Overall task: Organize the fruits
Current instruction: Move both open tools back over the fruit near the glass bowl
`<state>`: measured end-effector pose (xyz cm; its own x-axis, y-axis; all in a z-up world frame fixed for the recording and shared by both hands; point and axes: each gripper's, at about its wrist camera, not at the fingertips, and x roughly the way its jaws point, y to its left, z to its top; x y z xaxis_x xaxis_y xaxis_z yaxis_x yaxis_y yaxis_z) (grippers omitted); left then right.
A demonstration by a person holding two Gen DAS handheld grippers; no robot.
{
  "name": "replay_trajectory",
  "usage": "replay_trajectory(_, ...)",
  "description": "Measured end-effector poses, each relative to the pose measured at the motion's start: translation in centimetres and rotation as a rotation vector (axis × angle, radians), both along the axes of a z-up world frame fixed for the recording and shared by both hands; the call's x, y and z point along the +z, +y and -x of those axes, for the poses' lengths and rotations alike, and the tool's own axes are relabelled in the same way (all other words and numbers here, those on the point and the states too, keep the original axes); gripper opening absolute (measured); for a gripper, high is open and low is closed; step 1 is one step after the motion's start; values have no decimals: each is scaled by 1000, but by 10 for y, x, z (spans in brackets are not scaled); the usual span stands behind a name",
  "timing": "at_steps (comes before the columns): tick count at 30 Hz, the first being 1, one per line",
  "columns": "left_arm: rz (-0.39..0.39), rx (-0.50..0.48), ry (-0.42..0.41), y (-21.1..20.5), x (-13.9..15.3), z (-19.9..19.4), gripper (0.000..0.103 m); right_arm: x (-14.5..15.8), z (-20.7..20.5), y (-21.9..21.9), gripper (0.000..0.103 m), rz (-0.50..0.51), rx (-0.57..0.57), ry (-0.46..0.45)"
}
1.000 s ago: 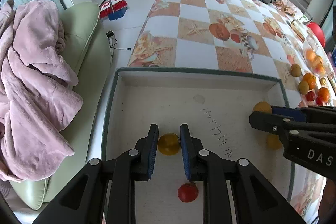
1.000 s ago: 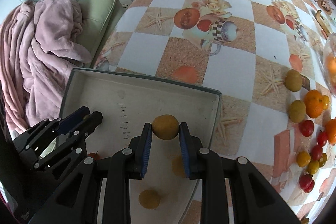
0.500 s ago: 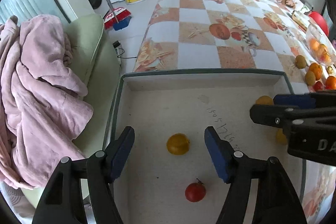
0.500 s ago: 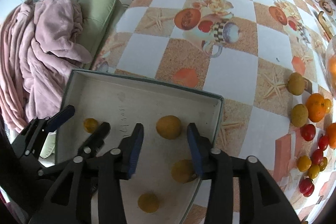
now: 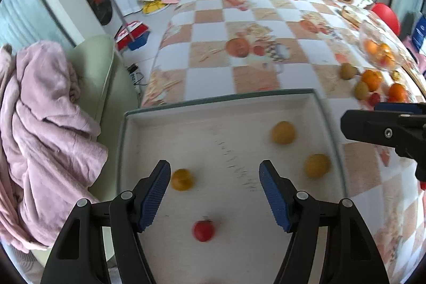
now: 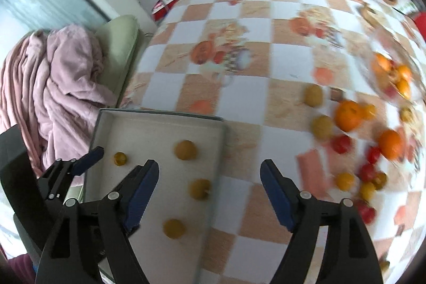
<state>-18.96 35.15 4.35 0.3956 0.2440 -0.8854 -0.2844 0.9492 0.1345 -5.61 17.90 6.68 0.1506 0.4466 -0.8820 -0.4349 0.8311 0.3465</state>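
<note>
Over the tray (image 5: 127, 124), in the left wrist view, the left gripper (image 5: 214, 194) hangs with jaws wide apart and nothing between them. They opened within the last second. On the tray floor a yellow fruit (image 5: 181, 179) lies just beside the left finger, toward the tray's left edge; a red tomato (image 5: 203, 230) lies nearer the near edge, between the two fingers in the picture. Two tan fruits (image 5: 283, 132) lie toward the right edge. The right gripper's finger (image 5: 372, 125) enters at the right, above the tray's right rim. Loose fruit (image 5: 371, 79) lies on the chequered table (image 5: 253, 12) beyond the tray's far right corner. A pink blanket (image 5: 40, 124) lies on a green seat left of the tray.

Above the tray's right rim, in the right wrist view, the right gripper (image 6: 209, 193) stands open, its jaws having just been opening, with nothing pinched. Its left finger hangs over the tray (image 6: 159, 113), its right over the table (image 6: 266, 65). Three tan fruits (image 6: 185, 150) lie along the tray's right side; the yellow fruit (image 6: 120, 158) lies near its left edge beside the left gripper (image 6: 90, 159). Oranges (image 6: 347, 115), tomatoes and small yellow fruits, blurred, lie scattered toward the table's right edge.
</note>
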Motion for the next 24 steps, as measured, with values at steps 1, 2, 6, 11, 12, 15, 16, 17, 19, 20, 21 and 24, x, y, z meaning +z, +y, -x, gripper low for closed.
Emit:
replay_trajectory(1, 0, -12, -1, -6, 2, -2, 70, 0, 0, -10, 81, 5, -15, 3)
replay_trajectory(2, 1, -28, -2, -14, 4, -4, 70, -1, 0, -21, 81, 11, -34, 8)
replay_trajectory(6, 16, -80, -8, -41, 11, -14, 70, -8, 0, -63, 81, 37, -99, 24)
replay_trajectory(11, 52, -122, -16, -74, 19, -25, 70, -13, -2, -114, 81, 63, -177, 33)
replay_trajectory(12, 62, -130, -16, -81, 20, -29, 70, -14, -3, -122, 81, 68, -187, 35)
replay_trajectory(15, 79, -152, -14, -103, 21, -37, 70, -18, -6, -148, 81, 81, -224, 42)
replay_trajectory(16, 85, -156, -10, -109, 20, -41, 70, -19, -8, -155, 81, 83, -234, 45)
replay_trajectory(17, 97, -158, -6, -116, 18, -44, 70, -20, -10, -164, 81, 85, -246, 48)
replay_trajectory(19, 115, -158, 5, -125, 14, -50, 70, -23, -14, -178, 81, 92, -263, 50)
replay_trajectory(20, 121, -158, 11, -130, 11, -53, 70, -24, -15, -182, 81, 94, -267, 51)
replay_trajectory(21, 130, -158, 19, -136, 8, -57, 70, -26, -17, -187, 81, 98, -272, 54)
replay_trajectory(24, 146, -167, 22, -149, 2, -67, 70, -32, -24, -202, 81, 105, -286, 64)
